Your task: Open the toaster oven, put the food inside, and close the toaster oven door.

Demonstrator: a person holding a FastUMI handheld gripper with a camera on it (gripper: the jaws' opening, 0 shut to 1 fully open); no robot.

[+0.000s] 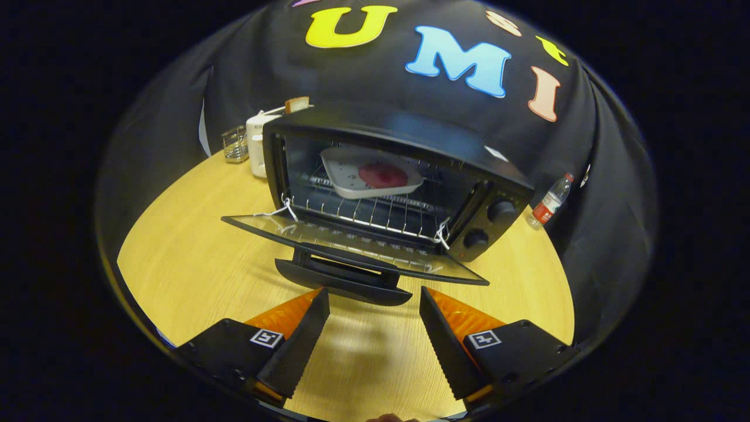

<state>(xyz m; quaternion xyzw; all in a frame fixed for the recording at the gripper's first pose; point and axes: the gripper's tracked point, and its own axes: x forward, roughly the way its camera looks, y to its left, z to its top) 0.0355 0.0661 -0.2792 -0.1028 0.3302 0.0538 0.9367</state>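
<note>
A black toaster oven [480, 170] stands on the round wooden table [193, 264] with its glass door [351, 243] folded down flat toward me. On the wire rack inside rests a white plate [351, 176] carrying a round reddish piece of food [384, 174]. The door's black handle [343, 281] hangs at the door's front edge, just ahead of my fingertips. My gripper [374, 296] is open, one finger on each side below the handle, with nothing between them.
Behind the oven on the left stand a white appliance [256, 146] with a slice of toast [296, 104] on top and a small glass holder [235, 143]. A plastic bottle [549, 202] lies to the oven's right. Two knobs [501, 210] face front.
</note>
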